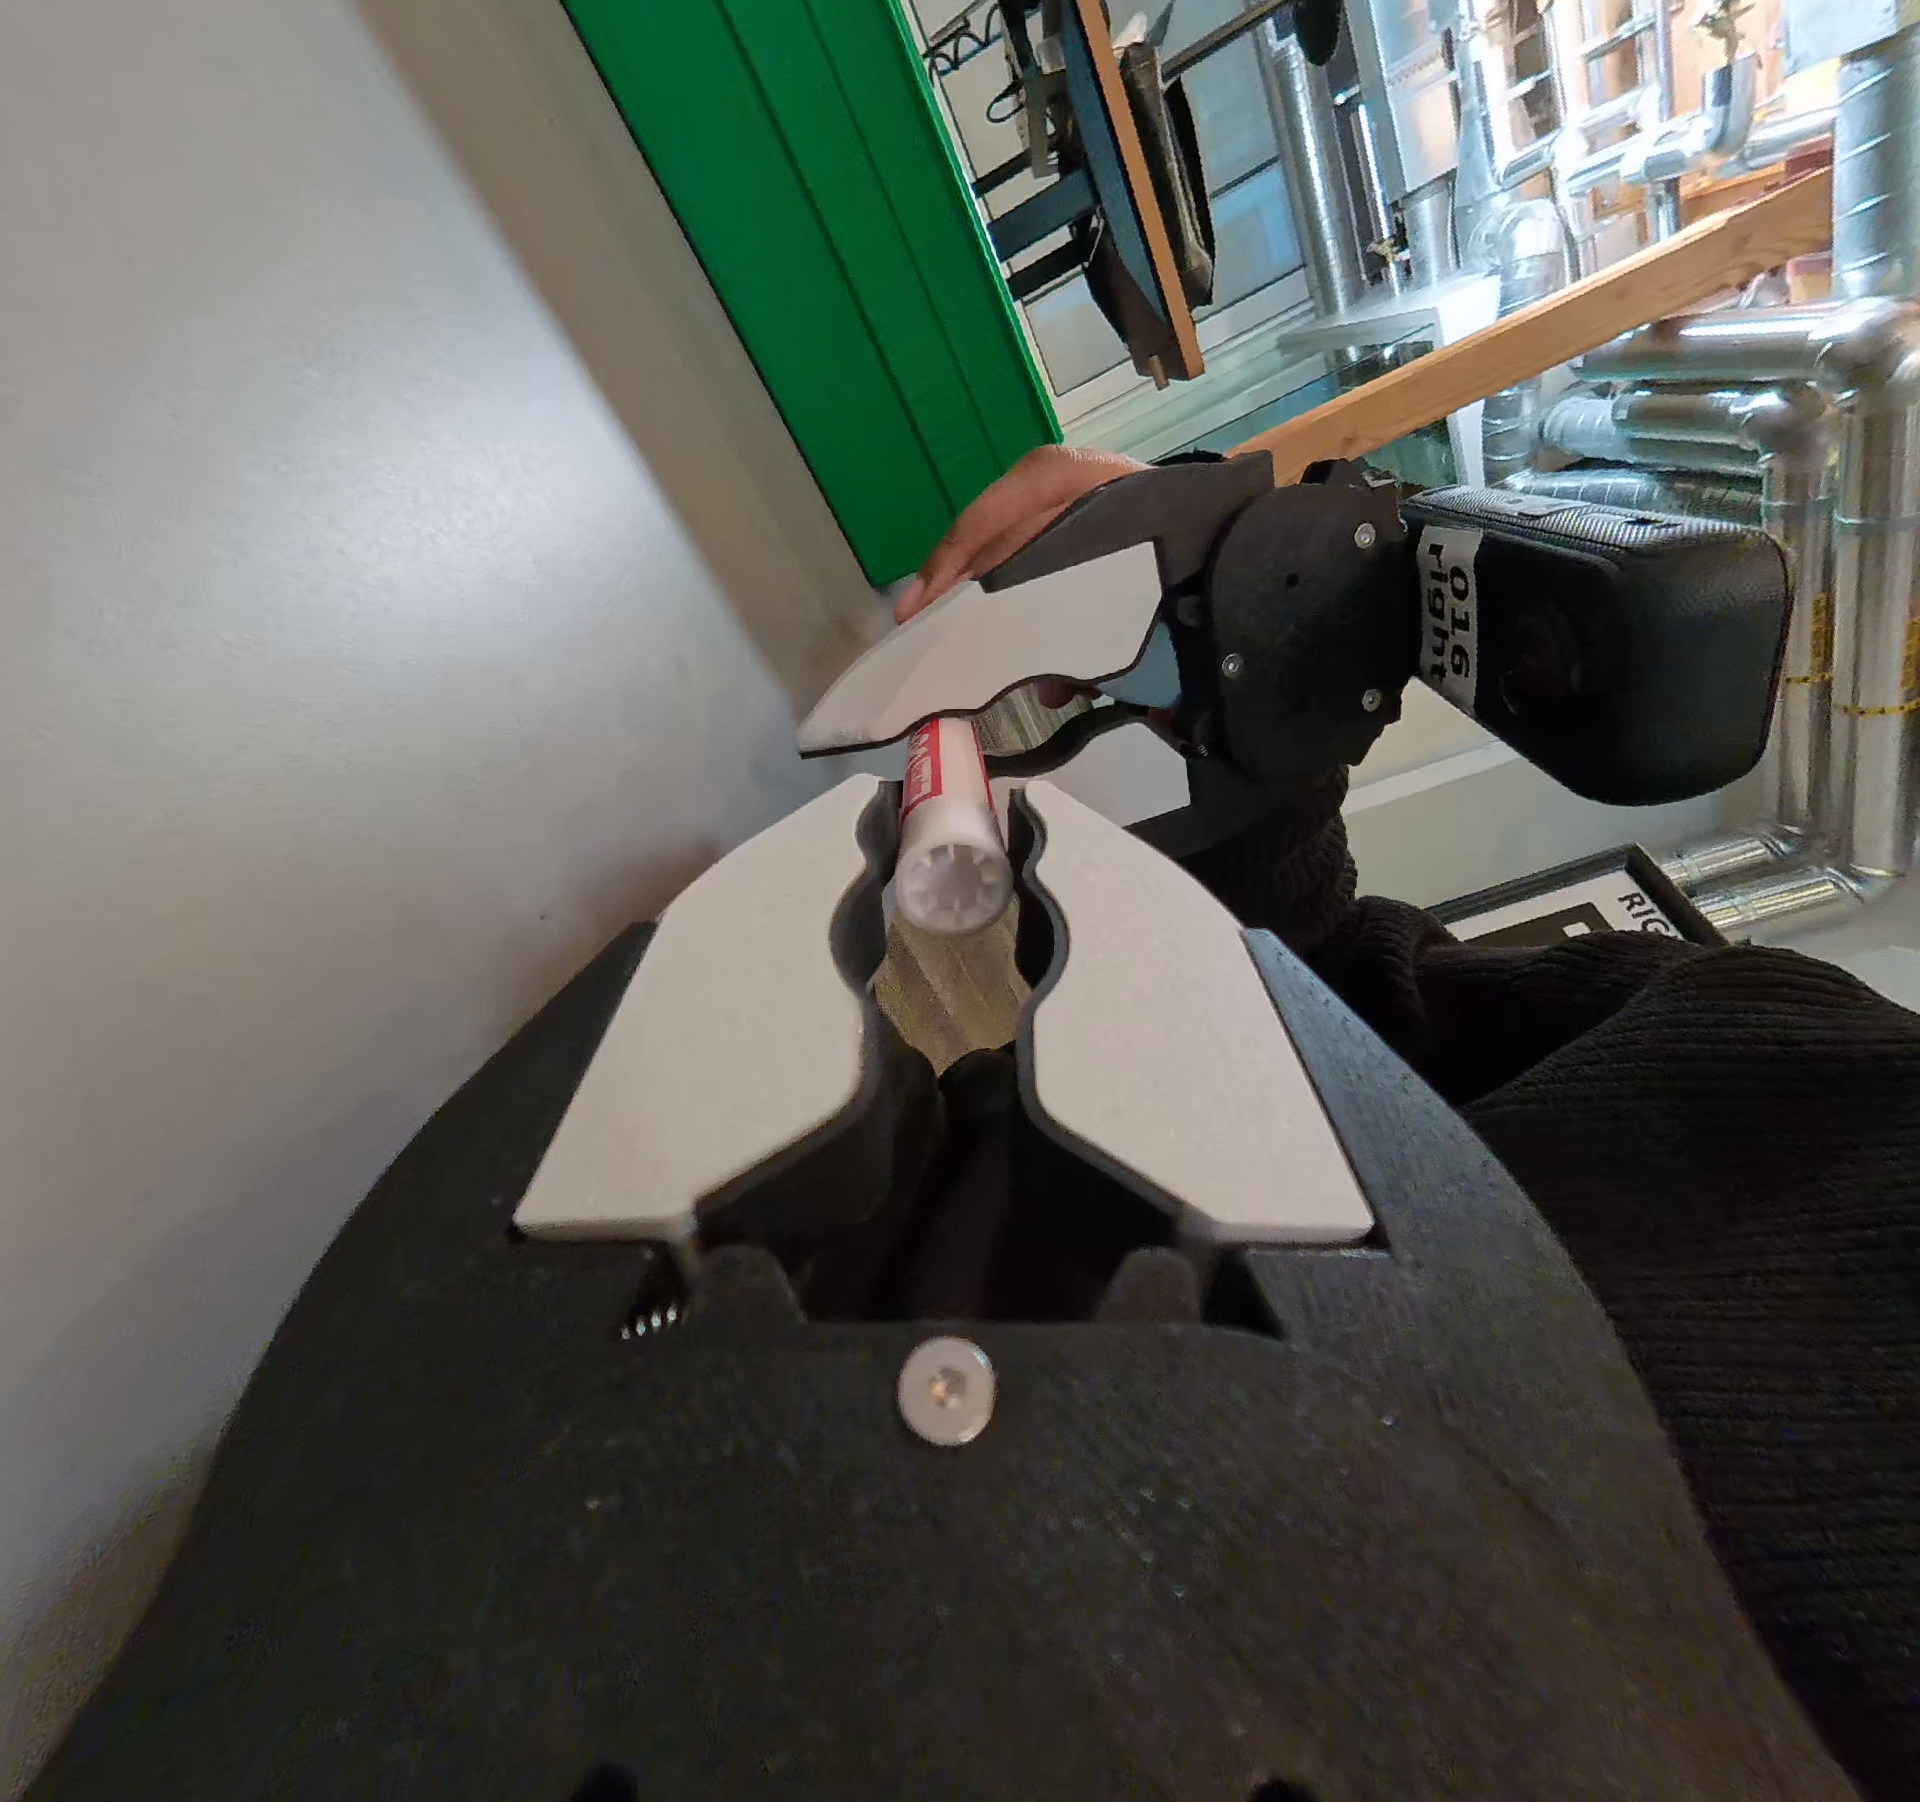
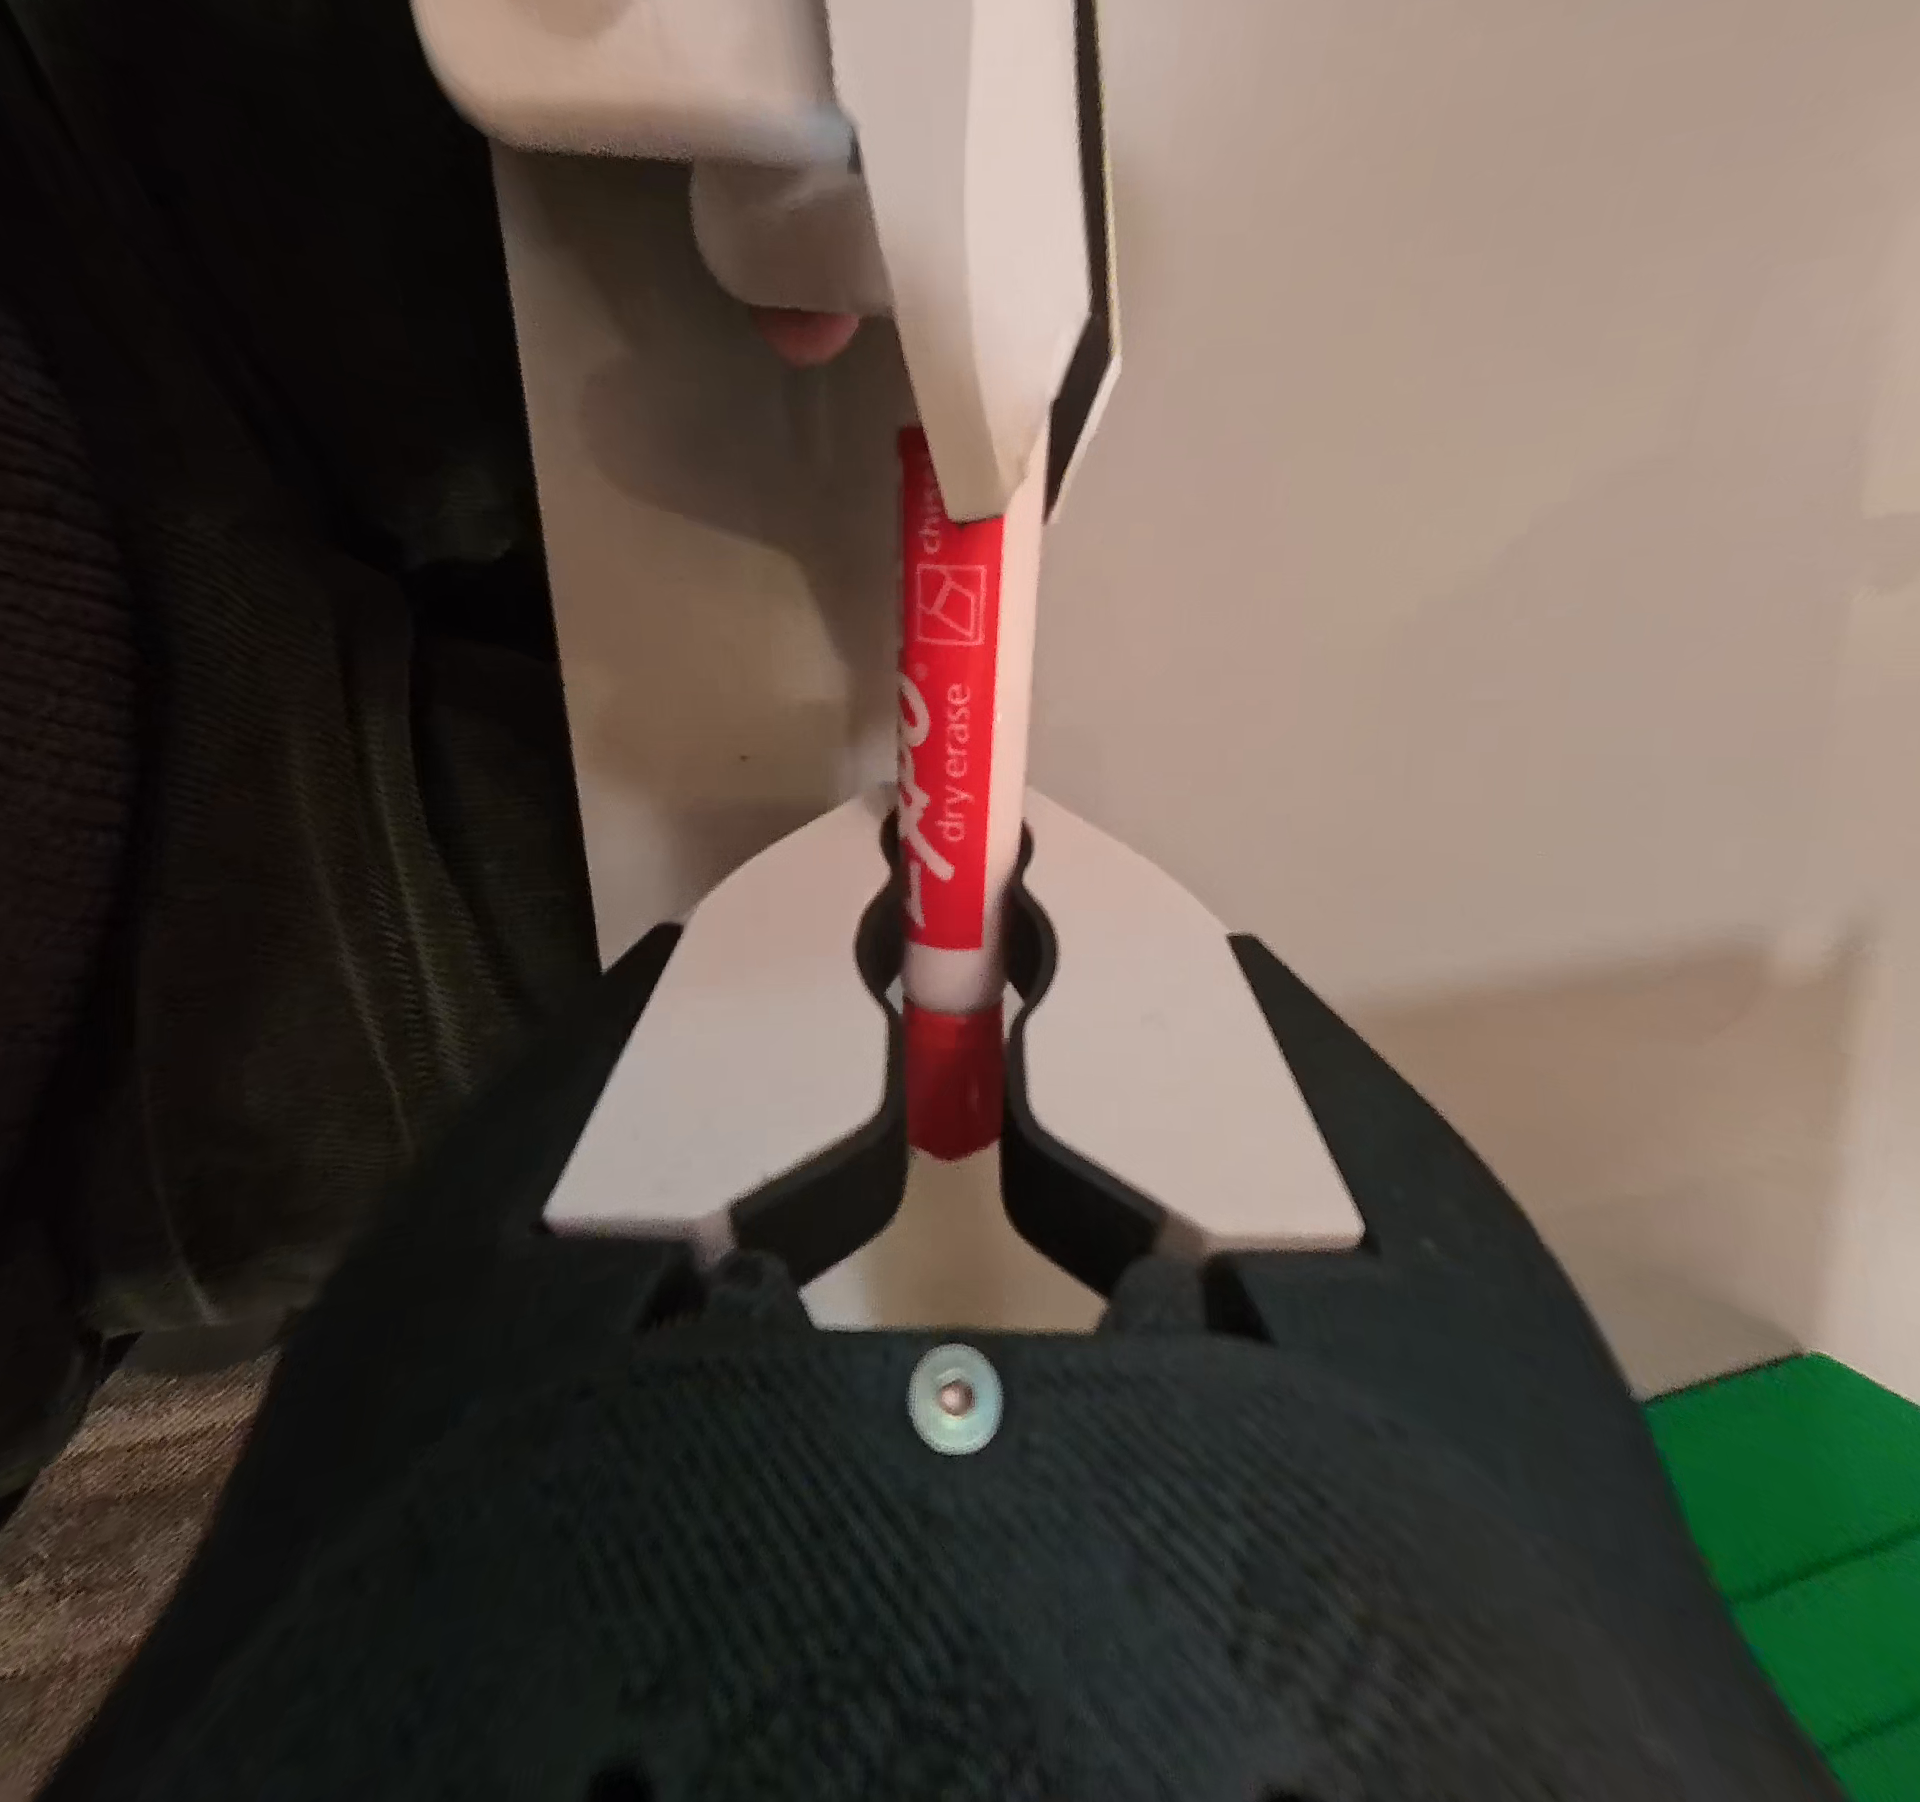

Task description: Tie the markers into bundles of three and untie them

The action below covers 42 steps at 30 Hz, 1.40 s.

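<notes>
Left gripper (image 1: 951,812) clamping the white end of a red-labelled marker (image 1: 948,843) at 12 o'clock, right gripper (image 2: 951,843) gripping its red-capped end, green panel (image 1: 831,225) showing at 1 o'clock.

The place looked like a workshop or lab inside an industrial building. In the left wrist view, bundles of shiny silver ventilation ducts (image 1: 1704,402) and pipes ran across the background, crossed by a bare wooden beam (image 1: 1558,318). A wood-edged board with dark equipment and cables (image 1: 1101,142) stood beyond glass partitions. A bright green panel (image 1: 821,225) met a plain white wall (image 1: 260,402). The right wrist view showed the same white wall and green surface (image 2: 1766,1544), plus grey carpet (image 2: 94,1586).
</notes>
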{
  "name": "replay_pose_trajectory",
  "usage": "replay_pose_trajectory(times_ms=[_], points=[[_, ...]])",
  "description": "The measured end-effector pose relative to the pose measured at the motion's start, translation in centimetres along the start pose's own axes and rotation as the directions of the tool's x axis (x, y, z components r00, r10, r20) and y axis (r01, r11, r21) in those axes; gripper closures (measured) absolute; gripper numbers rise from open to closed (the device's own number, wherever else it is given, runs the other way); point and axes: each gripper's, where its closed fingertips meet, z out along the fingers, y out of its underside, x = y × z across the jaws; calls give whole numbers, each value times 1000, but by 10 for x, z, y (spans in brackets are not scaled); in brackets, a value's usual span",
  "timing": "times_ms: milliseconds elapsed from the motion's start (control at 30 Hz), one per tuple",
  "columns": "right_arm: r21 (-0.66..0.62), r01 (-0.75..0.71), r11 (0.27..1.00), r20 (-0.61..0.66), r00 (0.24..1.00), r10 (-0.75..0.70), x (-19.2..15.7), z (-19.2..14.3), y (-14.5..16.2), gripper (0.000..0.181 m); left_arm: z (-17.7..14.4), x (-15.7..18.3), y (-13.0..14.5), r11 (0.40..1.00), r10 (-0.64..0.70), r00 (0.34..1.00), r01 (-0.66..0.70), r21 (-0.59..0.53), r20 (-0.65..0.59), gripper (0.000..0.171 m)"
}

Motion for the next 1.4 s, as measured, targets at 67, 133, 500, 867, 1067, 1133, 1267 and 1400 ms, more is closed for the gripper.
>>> replay_pose_trajectory(times_ms=[67,133,500,867,1067,1133,1267,1400], points=[[-19,-10,1000,18,1000,11,-2,0,1,166,1,0,0,1000,9,1000,-9,5,4,152],[-36,-22,999,46,999,24,-5,-1,3,167,1,1,1,1000,16,1000,-16,-2,3,152],[-133,-122,984,110,984,137,-4,-18,28,166,3,-1,5,1000,-10,1000,10,-22,0,137],[-101,-111,989,168,978,127,-14,-13,19,166,5,1,10,999,-10,1000,9,-52,-16,152],[-100,-87,991,144,984,101,-12,-10,21,167,6,1,12,998,3,1000,-3,-63,-7,152],[-103,-77,992,140,986,91,-12,-9,22,167,6,0,13,998,4,1000,-5,-66,-5,152],[-126,-60,990,138,987,77,-14,-7,25,167,7,1,14,998,10,1000,-11,-68,-3,152],[-144,-32,989,118,992,49,-13,-5,27,167,8,1,16,997,22,1000,-22,-80,2,152]])
